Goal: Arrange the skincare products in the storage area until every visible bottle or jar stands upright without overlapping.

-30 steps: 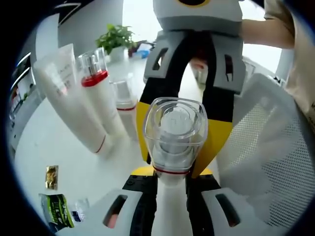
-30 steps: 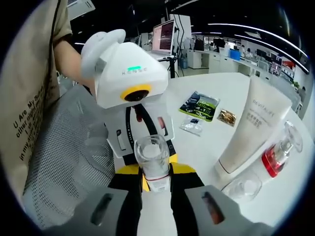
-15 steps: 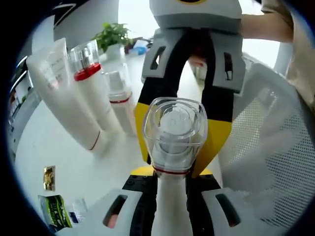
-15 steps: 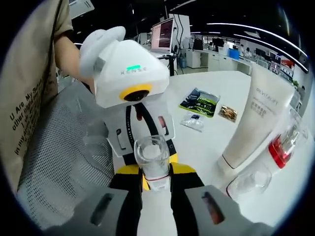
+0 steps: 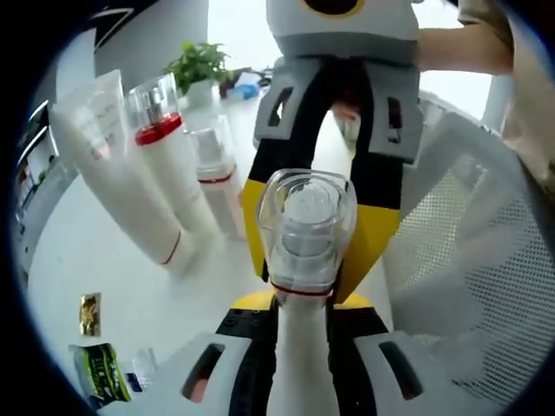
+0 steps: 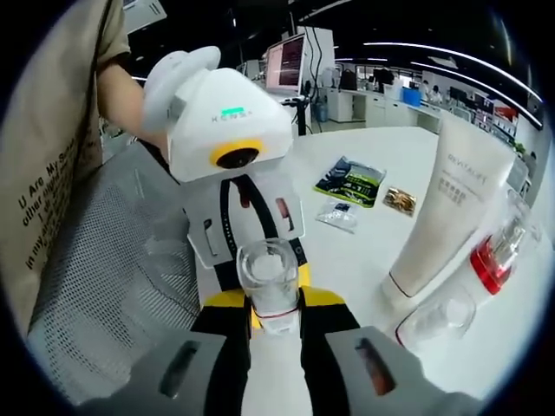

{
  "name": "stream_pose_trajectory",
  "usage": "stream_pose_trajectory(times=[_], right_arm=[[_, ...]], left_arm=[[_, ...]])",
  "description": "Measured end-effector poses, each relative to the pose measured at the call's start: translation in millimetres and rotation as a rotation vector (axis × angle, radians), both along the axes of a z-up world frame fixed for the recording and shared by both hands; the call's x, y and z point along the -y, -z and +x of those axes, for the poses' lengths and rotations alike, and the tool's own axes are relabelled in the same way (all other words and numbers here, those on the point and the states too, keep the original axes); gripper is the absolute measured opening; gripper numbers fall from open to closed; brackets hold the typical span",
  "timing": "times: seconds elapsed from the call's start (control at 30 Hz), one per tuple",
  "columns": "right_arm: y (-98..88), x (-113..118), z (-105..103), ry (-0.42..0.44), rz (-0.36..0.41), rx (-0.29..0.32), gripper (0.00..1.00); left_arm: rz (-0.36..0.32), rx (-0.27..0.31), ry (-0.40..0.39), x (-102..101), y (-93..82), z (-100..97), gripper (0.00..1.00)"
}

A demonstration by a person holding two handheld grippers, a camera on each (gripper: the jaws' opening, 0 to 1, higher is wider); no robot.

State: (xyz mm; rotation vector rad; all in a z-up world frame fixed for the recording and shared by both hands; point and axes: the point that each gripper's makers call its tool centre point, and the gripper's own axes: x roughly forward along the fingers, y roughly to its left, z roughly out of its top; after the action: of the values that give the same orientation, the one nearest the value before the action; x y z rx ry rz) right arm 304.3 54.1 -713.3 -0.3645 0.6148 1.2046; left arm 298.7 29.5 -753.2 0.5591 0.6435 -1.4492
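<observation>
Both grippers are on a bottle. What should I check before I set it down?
1. Left gripper jaws hold the white bottle with clear cap and red ring: ok.
2. Right gripper jaws on the same bottle: ok.
3. White squeeze tube, red-collared white bottle and small clear-capped bottle standing: ok.
4. Gaps between those three: cannot tell.
5. Bare spot on the white table beside them: ok.
6. Clearance from the white mesh basket: cannot tell.
</observation>
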Motion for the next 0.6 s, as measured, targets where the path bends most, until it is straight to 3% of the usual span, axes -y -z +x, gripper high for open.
stream_pose_trajectory(times=[0.23,0.37,0.6], right_arm=[[0.4,0.6,-0.5,-0.004,-0.007,0.002,0.21],[-7.2,2.5,4.5,0.063,0.053,-0.011,0.24],[-11.0,19.7,7.7,0.190,0.089,-0.016,0.34]], left_arm=[[-0.011,0.011,0.001,1.1,-0.2,0.9,0.17],[-0.017,0.014,0.002,3.0,-0.7,3.5,0.17],[-0.029,0.010,0.008,6.8,-0.6,9.9,0.17]])
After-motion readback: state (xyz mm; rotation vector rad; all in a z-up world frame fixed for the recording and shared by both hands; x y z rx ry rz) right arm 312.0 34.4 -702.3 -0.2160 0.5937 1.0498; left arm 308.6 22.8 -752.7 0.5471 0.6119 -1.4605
